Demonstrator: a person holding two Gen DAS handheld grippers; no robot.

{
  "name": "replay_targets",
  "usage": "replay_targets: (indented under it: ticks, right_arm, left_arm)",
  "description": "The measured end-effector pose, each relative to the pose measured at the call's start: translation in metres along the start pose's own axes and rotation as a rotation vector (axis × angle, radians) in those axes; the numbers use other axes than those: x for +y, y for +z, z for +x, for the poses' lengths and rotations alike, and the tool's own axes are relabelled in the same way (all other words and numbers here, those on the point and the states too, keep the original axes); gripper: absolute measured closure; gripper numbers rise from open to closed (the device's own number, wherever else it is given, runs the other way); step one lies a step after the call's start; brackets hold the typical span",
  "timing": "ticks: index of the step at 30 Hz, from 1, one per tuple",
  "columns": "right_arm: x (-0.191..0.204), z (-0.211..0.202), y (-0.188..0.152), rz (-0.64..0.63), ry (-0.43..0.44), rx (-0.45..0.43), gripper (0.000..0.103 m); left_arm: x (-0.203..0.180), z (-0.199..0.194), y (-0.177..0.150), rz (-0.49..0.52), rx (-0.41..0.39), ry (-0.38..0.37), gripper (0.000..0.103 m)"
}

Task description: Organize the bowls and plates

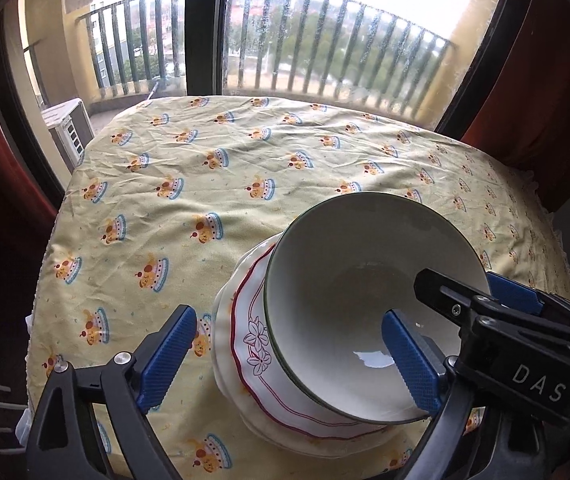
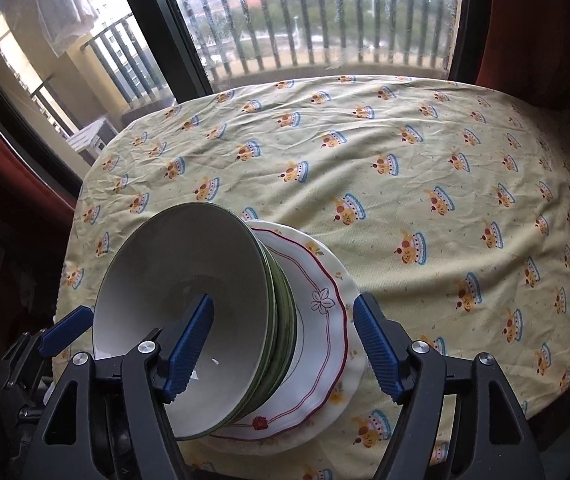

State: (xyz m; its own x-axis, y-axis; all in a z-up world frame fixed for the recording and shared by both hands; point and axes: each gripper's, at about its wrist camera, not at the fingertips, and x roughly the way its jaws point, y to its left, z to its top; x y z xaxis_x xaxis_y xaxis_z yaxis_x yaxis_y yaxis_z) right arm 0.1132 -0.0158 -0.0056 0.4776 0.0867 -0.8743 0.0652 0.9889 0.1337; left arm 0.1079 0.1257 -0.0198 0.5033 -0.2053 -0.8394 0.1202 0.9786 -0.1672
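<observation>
Where the yellow patterned cloth (image 1: pixel 245 152) covers the counter, a stack sits near its front edge: a white bowl (image 1: pixel 365 272) with a dark green rim nested in green-sided bowls (image 2: pixel 281 320), on a red-lined flowered plate (image 1: pixel 253 328), on a scalloped plate (image 2: pixel 349 280) beneath. The left gripper (image 1: pixel 285 360) has its blue fingers (image 1: pixel 165 356) spread wide, one outside the plates, one over the bowl's hollow, gripping nothing. The right gripper (image 2: pixel 281 344) is likewise parted and empty, straddling the bowl's other wall. How many bowls are nested is hard to count, perhaps three. The stack's near edge is hidden behind the gripper frames.
</observation>
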Motion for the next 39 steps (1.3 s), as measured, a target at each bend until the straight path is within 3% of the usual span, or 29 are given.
replay_targets:
  ticks: [11, 18, 26, 30, 37, 39]
  right_arm:
    - [-0.03, -0.067, -0.012, -0.007, 0.045, -0.181, 0.019]
    - [-0.072, -0.084, -0.047, 0.044, 0.024, -0.198, 0.016]
    - [-0.115, -0.09, -0.096, 0.045, -0.021, -0.259, 0.014]
    - [-0.121, -0.089, -0.119, -0.051, -0.097, -0.31, 0.014]
    - [-0.134, -0.086, -0.143, -0.071, -0.172, -0.381, 0.005]
    - [-0.137, -0.083, -0.147, -0.081, -0.183, -0.383, 0.005]
  left_arm:
    - [-0.043, -0.058, -0.019, -0.031, -0.166, 0.068, 0.008]
    - [-0.067, -0.066, -0.053, -0.003, -0.234, 0.106, 0.007]
    - [-0.082, -0.061, -0.098, -0.064, -0.266, 0.102, 0.003]
    - [-0.091, -0.055, -0.113, -0.04, -0.283, 0.106, 0.003]
    - [-0.107, -0.059, -0.131, 0.012, -0.374, 0.177, 0.003]
    - [-0.109, -0.055, -0.132, 0.012, -0.355, 0.161, 0.003]
